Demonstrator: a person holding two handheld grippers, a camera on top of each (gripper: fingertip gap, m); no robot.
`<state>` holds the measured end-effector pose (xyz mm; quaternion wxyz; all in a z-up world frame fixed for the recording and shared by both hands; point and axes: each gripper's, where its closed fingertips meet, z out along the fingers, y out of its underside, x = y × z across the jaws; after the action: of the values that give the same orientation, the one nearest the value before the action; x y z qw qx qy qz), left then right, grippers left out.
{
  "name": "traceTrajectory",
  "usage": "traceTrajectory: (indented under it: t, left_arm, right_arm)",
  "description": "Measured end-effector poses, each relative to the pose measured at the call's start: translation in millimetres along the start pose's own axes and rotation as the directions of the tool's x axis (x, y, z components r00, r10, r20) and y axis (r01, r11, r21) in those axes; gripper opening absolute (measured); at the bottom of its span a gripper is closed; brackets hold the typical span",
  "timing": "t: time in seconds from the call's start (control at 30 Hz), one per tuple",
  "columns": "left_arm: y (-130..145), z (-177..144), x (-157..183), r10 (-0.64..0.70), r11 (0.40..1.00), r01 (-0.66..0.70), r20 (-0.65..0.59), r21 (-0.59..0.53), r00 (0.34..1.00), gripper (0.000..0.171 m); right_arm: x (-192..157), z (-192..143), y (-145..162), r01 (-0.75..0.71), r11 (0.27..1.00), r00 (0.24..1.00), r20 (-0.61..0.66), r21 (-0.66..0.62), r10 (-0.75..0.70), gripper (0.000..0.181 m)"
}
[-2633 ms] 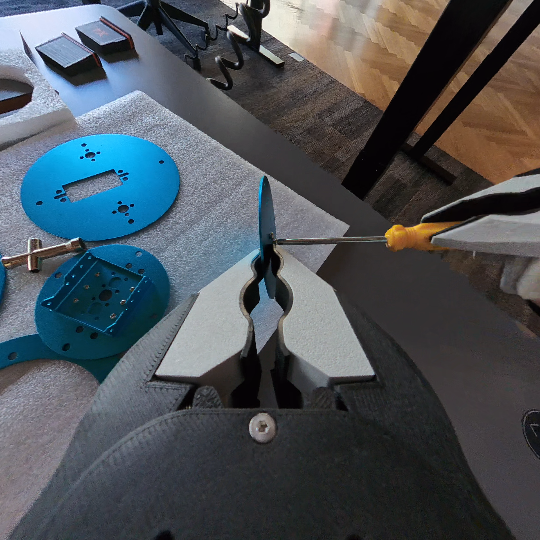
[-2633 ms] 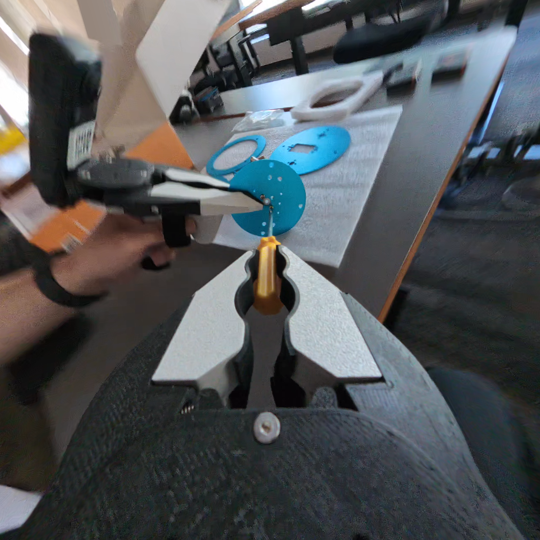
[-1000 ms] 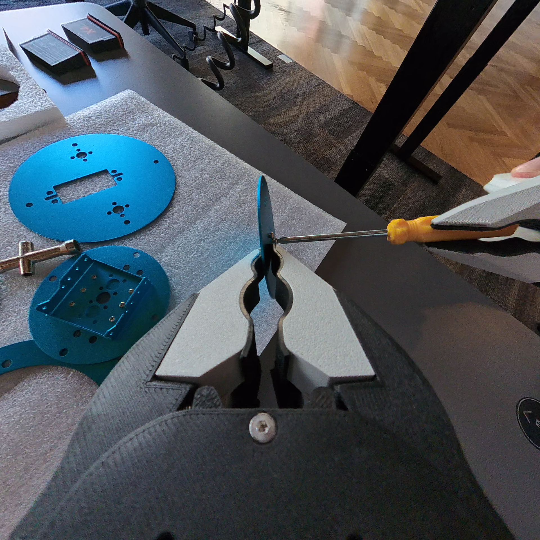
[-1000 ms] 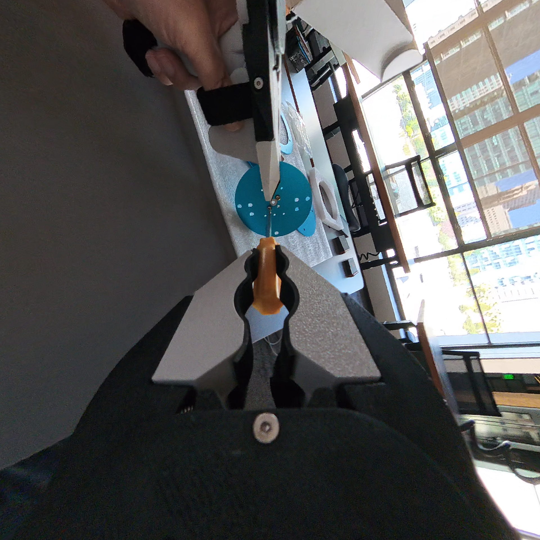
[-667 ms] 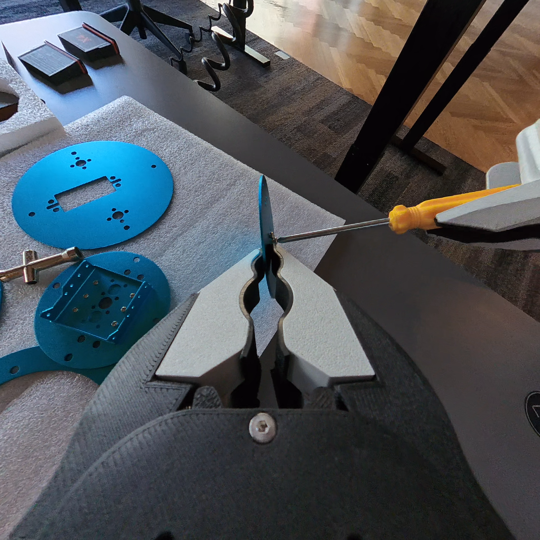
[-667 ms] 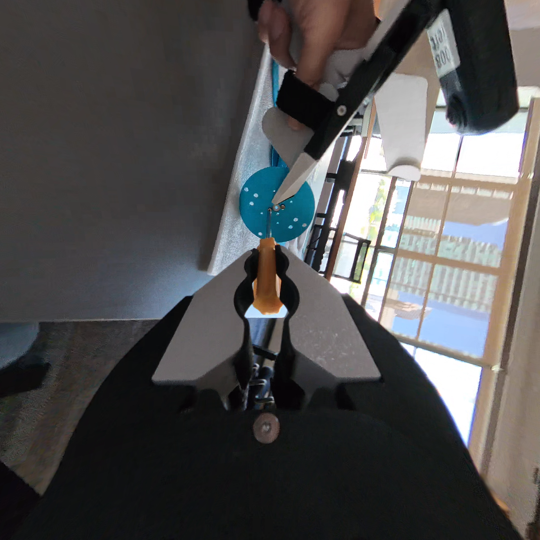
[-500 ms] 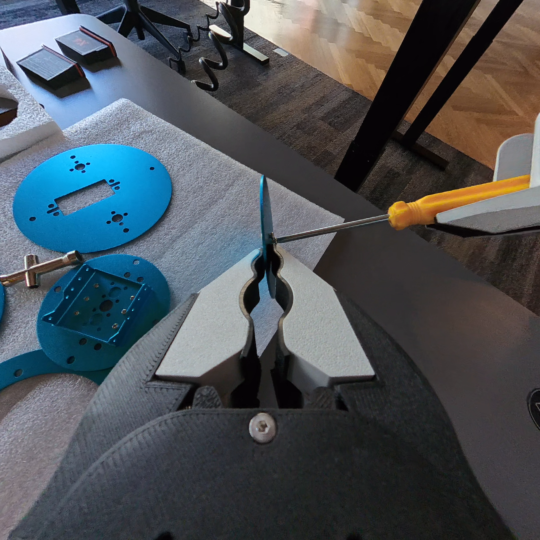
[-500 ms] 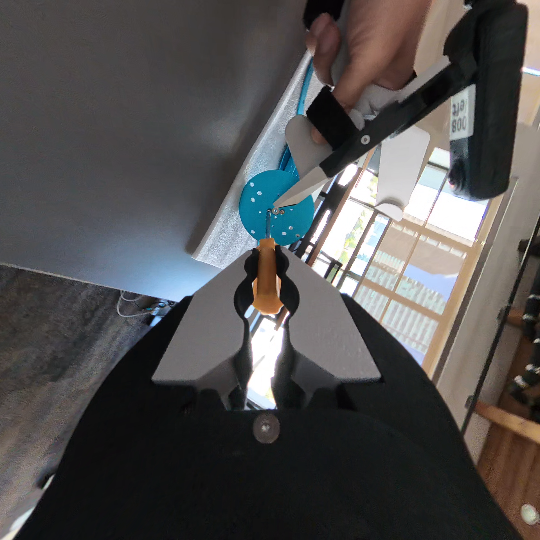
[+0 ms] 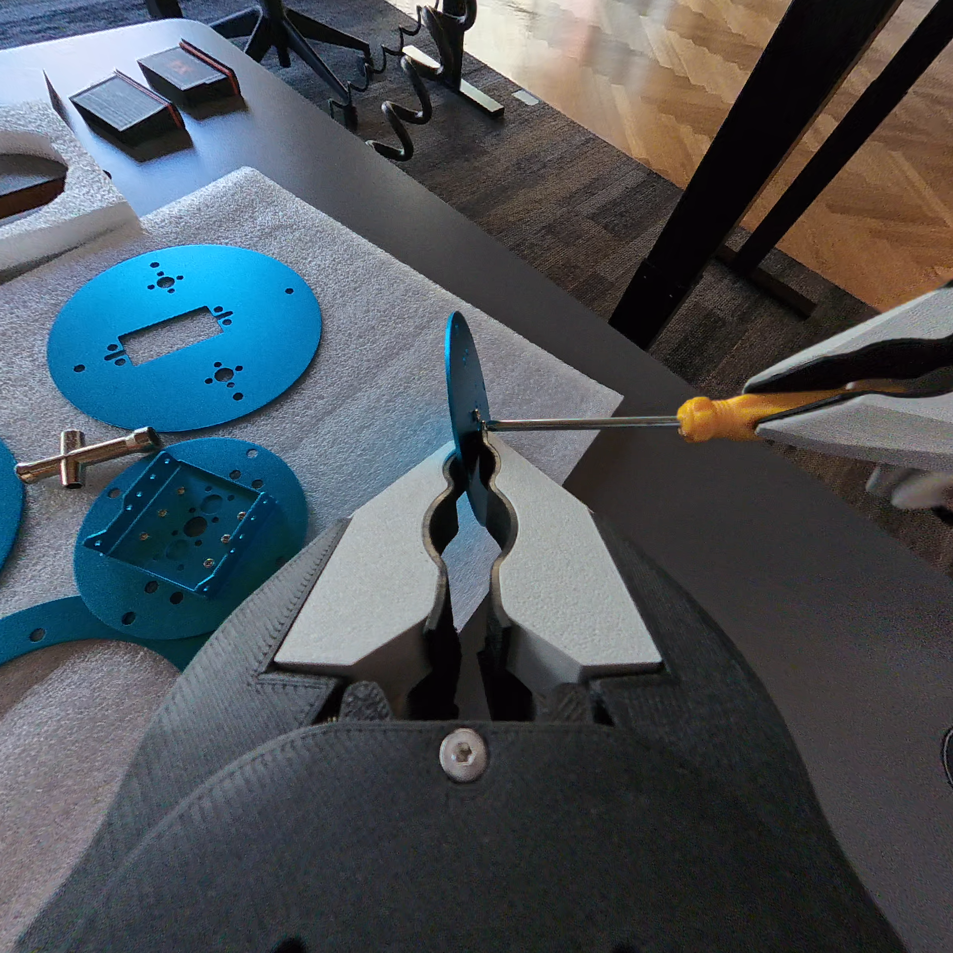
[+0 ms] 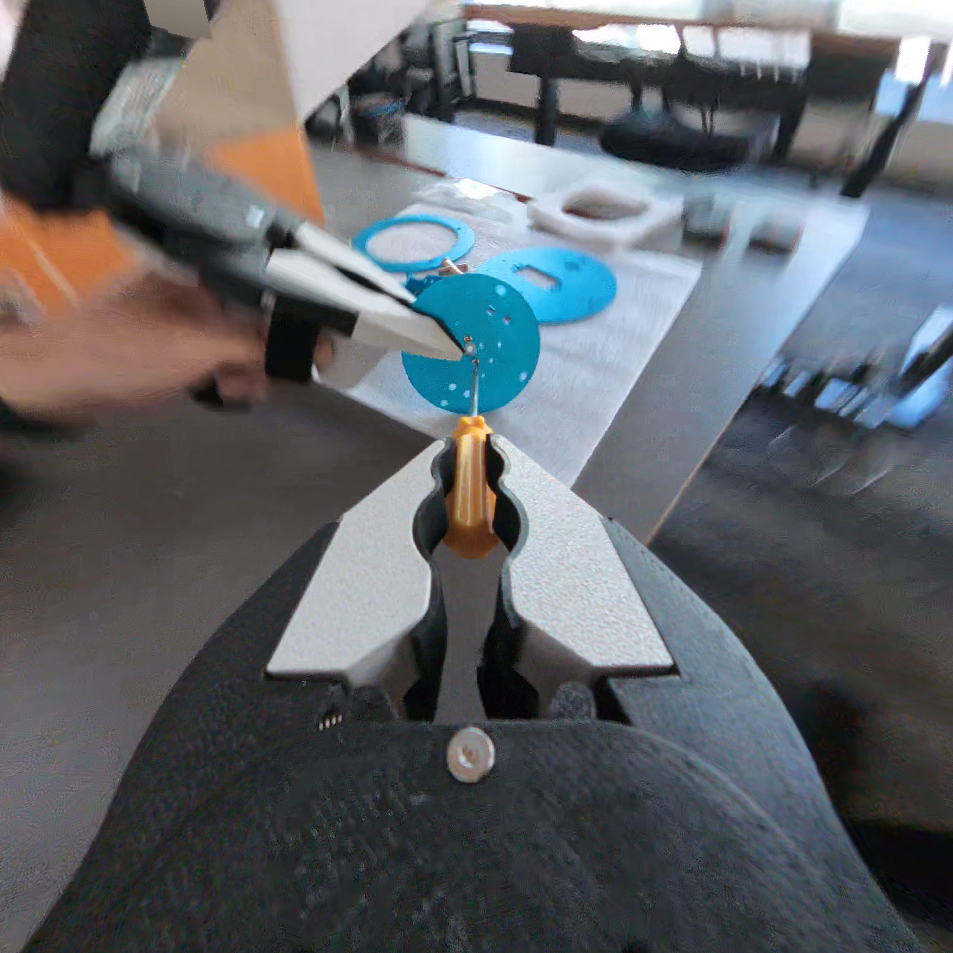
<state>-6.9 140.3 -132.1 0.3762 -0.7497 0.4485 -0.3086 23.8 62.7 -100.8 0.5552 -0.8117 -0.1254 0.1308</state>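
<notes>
My left gripper is shut on a small blue round plate and holds it upright on edge above the foam sheet; the plate also shows face-on in the right wrist view. My right gripper is shut on the yellow handle of a screwdriver. The screwdriver comes in from the right, and its thin metal shaft ends at a small screw on the plate's face. In the right wrist view the left gripper and a hand are blurred at left.
On the white foam sheet lie a large blue disc with a rectangular cutout, a blue disc with a square bracket, a blue ring and a metal cross wrench. Two black blocks sit far back. The table edge runs right. The left gripper's tips are roughly 9 centimeters from the right gripper's. It is some 15 centimeters from my left tips to the metal cross wrench.
The right gripper has rolled around the screwdriver's axis through large angles and is back level. The screwdriver tip has stayed at the plate. The left gripper has held the plate nearly still.
</notes>
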Motion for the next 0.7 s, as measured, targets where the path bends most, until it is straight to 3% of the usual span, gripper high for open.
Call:
traceTrajectory:
  t: [0.03, 0.1, 0.17, 0.2, 0.23, 0.3, 0.37, 0.43, 0.53, 0.6, 0.7]
  left_arm:
    - [-0.3, 0.1, 0.8, 0.006, 1.000, -0.006, 0.006, 0.002, 1.000, 0.002]
    - [-0.8, 0.2, 2.3, 0.022, 1.000, -0.022, 0.017, 0.005, 1.000, 0.002]
    - [-1.1, 0.3, 3.7, 0.031, 0.999, -0.031, 0.019, 0.007, 0.999, 0.002]
    - [-1.1, 0.3, 4.3, 0.029, 1.000, -0.030, 0.014, 0.008, 0.999, 0.002]
    - [-1.0, 0.2, 3.5, 0.027, 1.000, -0.027, 0.014, 0.007, 1.000, 0.002]
    - [-0.3, 0.1, 1.4, 0.014, 1.000, -0.014, 0.011, 0.006, 1.000, 0.002]
    - [-0.1, 0.3, 0.5, -0.011, 1.000, 0.011, 0.000, 0.007, 1.000, 0.002]
    - [-0.2, 0.6, -0.1, -0.025, 1.000, 0.025, -0.007, 0.007, 1.000, 0.002]
    - [0.2, 0.2, -0.2, -0.030, 1.000, 0.030, -0.010, 0.006, 1.000, 0.002]
    - [0.5, -0.2, 0.1, -0.027, 1.000, 0.027, -0.009, 0.005, 1.000, 0.002]
    - [0.5, -0.1, -0.1, -0.027, 1.000, 0.027, -0.011, 0.006, 1.000, 0.002]
  right_arm:
    - [0.8, -0.8, 3.1, -0.218, 0.976, 0.976, 0.015, 0.014, 0.217, 0.011]
    - [4.7, -2.6, 6.0, -0.553, 0.832, 0.832, 0.065, 0.034, 0.550, 0.011]
    - [6.3, -4.2, 10.9, -0.727, 0.686, 0.684, 0.112, 0.033, 0.721, 0.011]
    - [6.3, -5.9, 11.9, -0.723, 0.690, 0.689, 0.116, 0.039, 0.716, 0.011]
    - [5.6, -7.5, 12.0, -0.650, 0.758, 0.758, 0.101, 0.042, 0.644, 0.010]
    - [3.6, -12.7, 4.2, -0.366, 0.929, 0.930, 0.062, 0.055, 0.363, 0.011]
    - [-0.9, -17.9, -13.7, 0.021, 0.994, 0.999, 0.044, 0.108, -0.026, 0.010]
    - [-8.6, -17.1, -17.1, 0.375, 0.923, 0.925, 0.039, 0.084, -0.379, 0.010]
    - [-3.3, -11.3, -11.6, 0.739, 0.674, 0.673, -0.031, -0.015, -0.739, 0.010]
    - [-4.0, -7.0, -5.1, 0.843, 0.536, 0.536, -0.022, -0.052, -0.844, 0.010]
    - [-8.3, -2.7, -0.7, 0.874, 0.484, 0.485, -0.003, -0.048, -0.875, 0.010]
